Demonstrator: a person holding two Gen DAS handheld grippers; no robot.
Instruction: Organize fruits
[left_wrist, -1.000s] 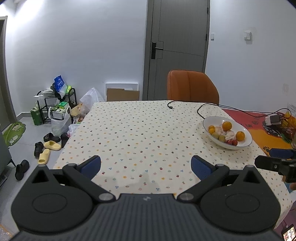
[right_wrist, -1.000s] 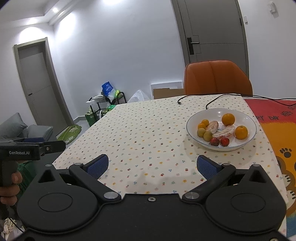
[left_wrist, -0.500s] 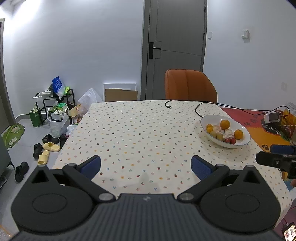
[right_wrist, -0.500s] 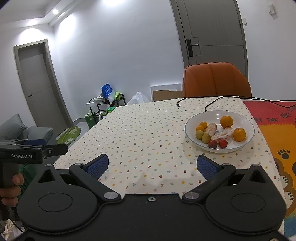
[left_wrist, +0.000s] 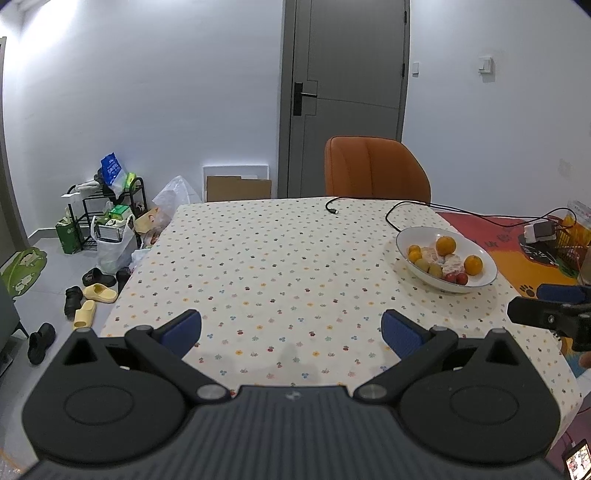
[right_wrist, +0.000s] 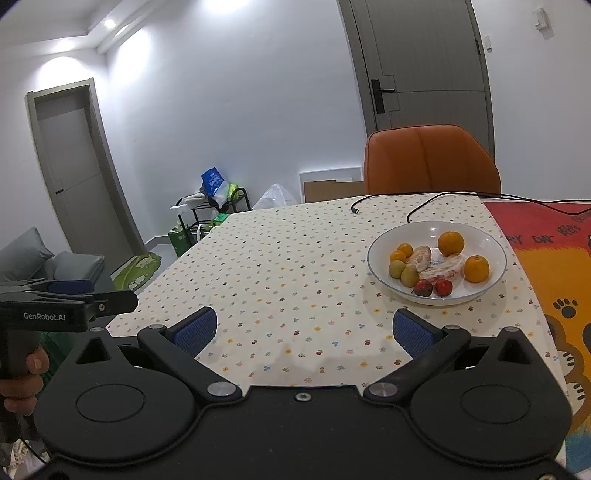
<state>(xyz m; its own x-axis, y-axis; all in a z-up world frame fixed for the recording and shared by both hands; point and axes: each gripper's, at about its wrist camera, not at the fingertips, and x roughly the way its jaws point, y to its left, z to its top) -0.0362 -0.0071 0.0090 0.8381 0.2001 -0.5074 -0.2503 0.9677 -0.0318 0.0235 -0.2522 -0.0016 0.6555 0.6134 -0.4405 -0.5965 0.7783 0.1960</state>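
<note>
A white bowl rests on the right part of a table with a dotted cloth. It holds several fruits: oranges, peeled citrus pieces, green fruits and small red fruits. My right gripper hovers open over the near table edge, left of and nearer than the bowl, holding nothing. My left gripper is open and empty over the near edge, far left of the bowl.
An orange chair stands at the far side of the table. A black cable lies behind the bowl. A red and orange mat covers the table's right side. A rack, bags and slippers are on the floor at left.
Both grippers have drawn back and risen a little, so the bowl looks slightly farther and lower in both views. Both stay open.
</note>
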